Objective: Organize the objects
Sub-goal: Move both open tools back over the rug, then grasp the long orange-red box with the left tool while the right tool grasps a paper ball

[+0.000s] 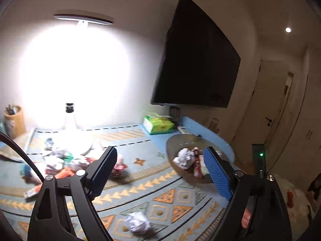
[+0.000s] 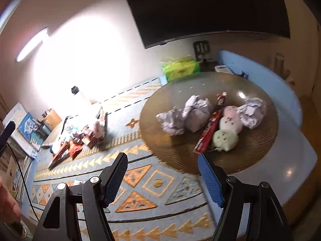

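Note:
A brown glass plate (image 1: pixel 184 140) (image 2: pixel 200 84) sits on the right of the patterned mat. It holds crumpled paper balls (image 2: pixel 197 114), a red wrapper (image 2: pixel 208 134) and pink, white and green plush balls (image 2: pixel 225 140). A pile of wrappers and paper (image 1: pixel 60 160) (image 2: pixel 80 136) lies at the left by the lamp base. One loose paper ball (image 1: pixel 138 223) rests on the mat near the front. My left gripper (image 1: pixel 160 151) hangs open over the mat, its right finger in front of the plate. My right gripper (image 2: pixel 162 157) is open too, just short of the plate's near rim. Neither holds anything.
A bright desk lamp (image 1: pixel 84 18) stands at the back left beside a wooden pen holder (image 1: pixel 15 120). A green tissue box (image 1: pixel 158 124) (image 2: pixel 180 68) sits at the back under a wall-mounted dark screen (image 1: pixel 196 60). Books (image 2: pixel 26 126) are stacked far left.

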Tool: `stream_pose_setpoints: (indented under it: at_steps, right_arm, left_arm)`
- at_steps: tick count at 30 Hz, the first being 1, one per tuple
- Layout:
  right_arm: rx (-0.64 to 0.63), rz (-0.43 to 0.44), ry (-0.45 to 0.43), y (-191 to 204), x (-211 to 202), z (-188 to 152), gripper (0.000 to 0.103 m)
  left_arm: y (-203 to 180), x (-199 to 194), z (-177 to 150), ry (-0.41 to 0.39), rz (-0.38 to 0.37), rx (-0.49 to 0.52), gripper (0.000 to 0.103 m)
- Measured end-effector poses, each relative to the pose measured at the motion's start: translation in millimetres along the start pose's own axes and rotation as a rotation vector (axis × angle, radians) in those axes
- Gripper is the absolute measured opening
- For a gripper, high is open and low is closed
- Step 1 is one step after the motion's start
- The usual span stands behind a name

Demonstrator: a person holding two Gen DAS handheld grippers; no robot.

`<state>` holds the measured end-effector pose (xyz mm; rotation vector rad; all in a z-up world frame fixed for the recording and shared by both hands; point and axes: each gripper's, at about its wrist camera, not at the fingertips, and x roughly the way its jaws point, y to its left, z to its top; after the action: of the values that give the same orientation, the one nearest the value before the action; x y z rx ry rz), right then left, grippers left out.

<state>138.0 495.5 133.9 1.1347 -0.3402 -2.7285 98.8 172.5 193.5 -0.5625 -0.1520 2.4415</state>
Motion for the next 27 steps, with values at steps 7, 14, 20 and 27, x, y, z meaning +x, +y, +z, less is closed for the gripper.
stream_pose_setpoints:
  at_steps: [7, 14, 20, 27]
  right_arm:
    - [-0.184, 0.104, 0.077, 78, 34, -41, 0.071]
    - [-0.349, 0.101, 0.131, 141, 68, -75, 0.080]
    - [-0.336, 0.100, 0.151, 154, 103, -78, 0.080]
    - [-0.354, 0.089, 0.174, 158, 121, -77, 0.080]
  left_arm:
    - [95, -35, -52, 0.093, 0.216, 0.011, 0.101]
    - [168, -16, -115, 0.278, 0.342, -0.067, 0.100]
    - [205, 17, -108, 0.350, 0.354, -0.057, 0.095]
    - [245, 72, -103, 0.435, 0.408, -0.067, 0.087]
